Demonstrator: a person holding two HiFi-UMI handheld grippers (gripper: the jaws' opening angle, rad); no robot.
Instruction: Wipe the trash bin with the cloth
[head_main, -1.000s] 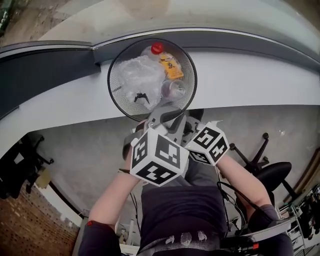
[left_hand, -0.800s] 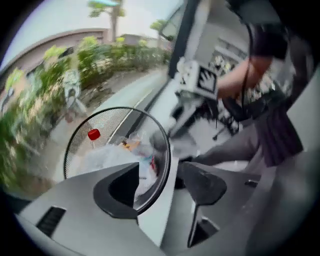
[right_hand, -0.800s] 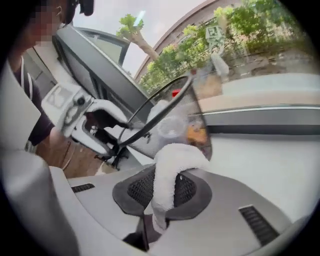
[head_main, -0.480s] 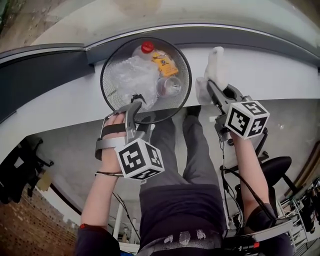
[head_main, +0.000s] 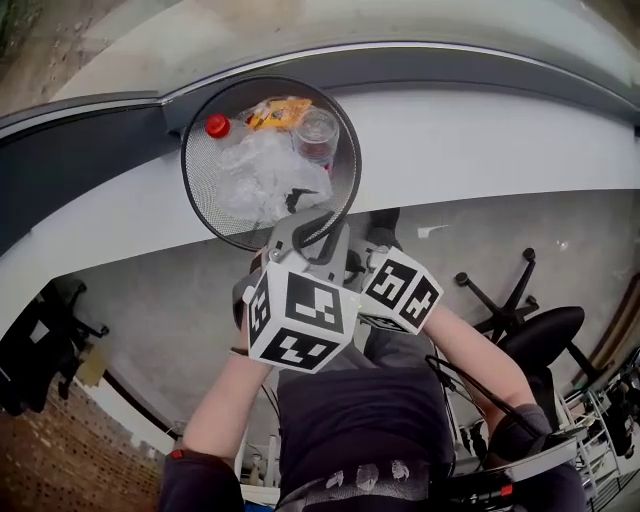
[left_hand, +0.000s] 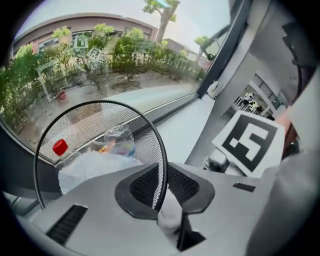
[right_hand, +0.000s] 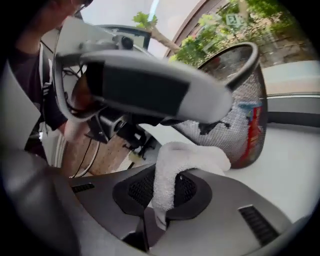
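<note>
Nearest, the person's two forearms came together over the lap, with a black office chair (head_main: 545, 345) on the floor off to the right. The two marker cubes sat side by side, almost touching.

The right gripper (right_hand: 166, 191) was tucked just below and to the right of the left one. Its jaws were pinching the white cloth (right_hand: 175, 160), which stood up in a folded hump between the pads and drooped over the right jaw toward the bin's mesh wall. Whether the cloth touched the mesh could not be told.

The left gripper (head_main: 318, 236) reached a little farther, and its jaws had just been closing. They were now clamped on the near rim of the trash bin (head_main: 203, 195), with the rim wire and mesh wall caught between the pads.

The black mesh bin stood upright on a white ledge (head_main: 480, 150), at its near edge. Inside lay crumpled clear plastic (head_main: 262, 178), and at the far side a red cap (head_main: 217, 125), a yellow wrapper (head_main: 282, 110) and a clear cup (head_main: 317, 130).

Beyond the ledge, a window (left_hand: 100, 55) looked out on green shrubs and a building.
</note>
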